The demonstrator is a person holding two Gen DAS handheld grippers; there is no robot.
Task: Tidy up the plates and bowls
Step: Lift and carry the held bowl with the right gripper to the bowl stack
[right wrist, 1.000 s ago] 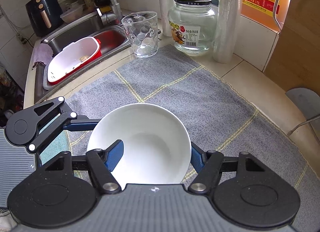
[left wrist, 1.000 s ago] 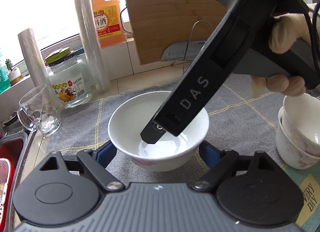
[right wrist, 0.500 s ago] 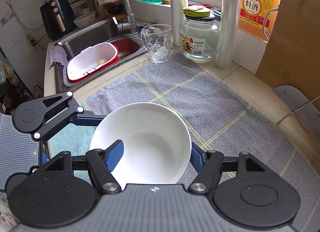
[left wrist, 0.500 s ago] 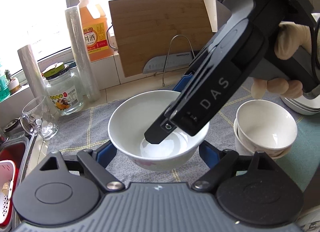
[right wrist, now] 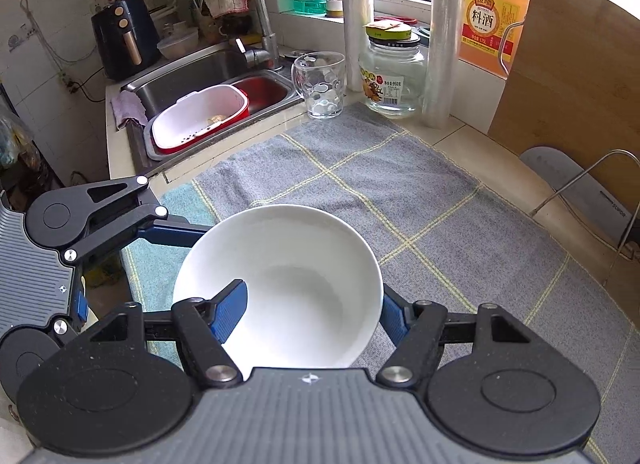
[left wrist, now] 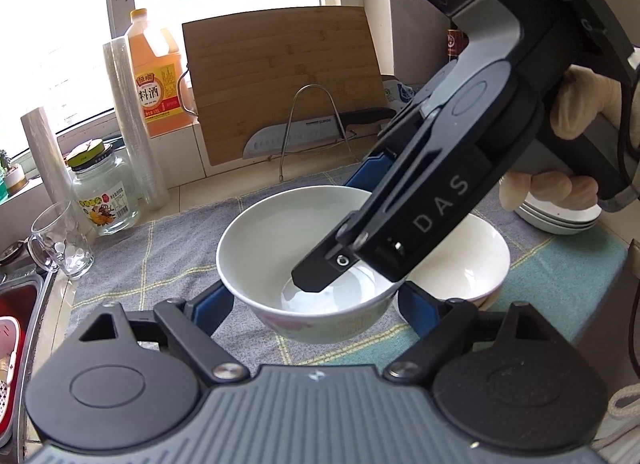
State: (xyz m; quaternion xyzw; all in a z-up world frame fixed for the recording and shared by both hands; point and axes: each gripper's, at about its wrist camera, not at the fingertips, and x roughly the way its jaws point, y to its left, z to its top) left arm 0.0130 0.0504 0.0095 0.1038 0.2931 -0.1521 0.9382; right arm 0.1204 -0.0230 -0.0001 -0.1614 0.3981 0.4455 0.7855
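Note:
A white bowl (left wrist: 280, 248) is held off the grey mat; it also shows in the right wrist view (right wrist: 296, 272). My right gripper (right wrist: 312, 312) is shut on the bowl's rim, one finger inside and one outside. My left gripper (left wrist: 316, 304) stands with its blue fingers either side of the bowl; contact is unclear. A stack of white bowls (left wrist: 468, 264) sits just right of and behind the held bowl. A stack of plates (left wrist: 560, 217) lies further right.
A glass mug (right wrist: 320, 83), a glass jar (right wrist: 394, 77), two film rolls (right wrist: 440, 35), an orange bottle (right wrist: 492, 11) and a cutting board (right wrist: 568, 95) line the back. A sink (right wrist: 208, 71) with a red-and-white strainer basket (right wrist: 200, 119) is at the left. A knife (left wrist: 316, 129) rests by the board.
The bowl has risen and moved right with both grippers, from the mat's left part to beside the stacked bowls. The plates have come into view.

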